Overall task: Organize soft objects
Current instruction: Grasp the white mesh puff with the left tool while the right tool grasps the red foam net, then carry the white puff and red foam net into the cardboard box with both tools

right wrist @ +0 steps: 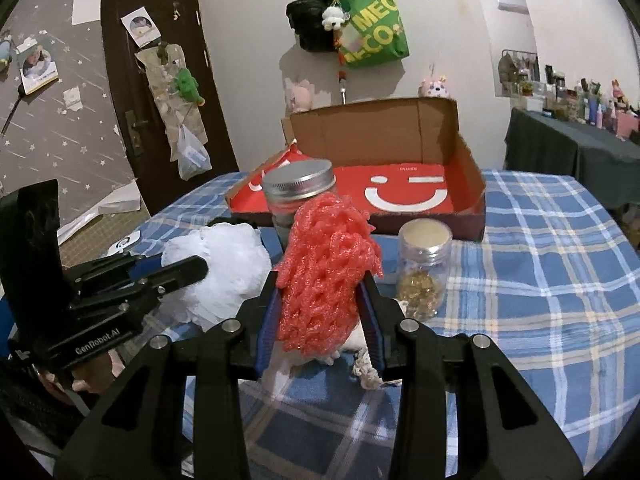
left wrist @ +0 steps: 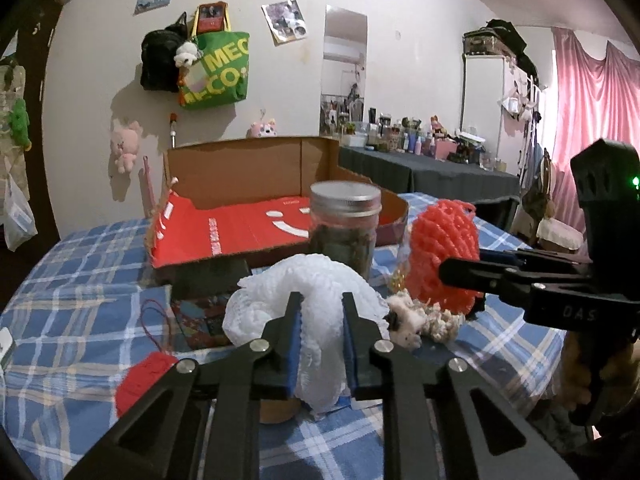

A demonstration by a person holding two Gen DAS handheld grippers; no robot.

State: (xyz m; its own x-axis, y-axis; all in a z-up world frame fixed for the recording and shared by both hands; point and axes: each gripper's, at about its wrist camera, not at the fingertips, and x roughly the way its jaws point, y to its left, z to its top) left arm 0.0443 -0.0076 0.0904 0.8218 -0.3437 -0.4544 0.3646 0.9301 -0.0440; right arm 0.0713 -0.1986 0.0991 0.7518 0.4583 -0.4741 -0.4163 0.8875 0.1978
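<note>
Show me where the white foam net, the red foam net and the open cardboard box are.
white foam net (left wrist: 316, 296), left wrist view, upper bulge above the pads.
red foam net (right wrist: 324, 272), right wrist view, middle of the mesh.
open cardboard box (right wrist: 360, 132), right wrist view, inside of the back wall.

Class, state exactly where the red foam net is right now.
The red foam net is pinched in the right gripper, right of the white foam net, before the big jar.
</note>
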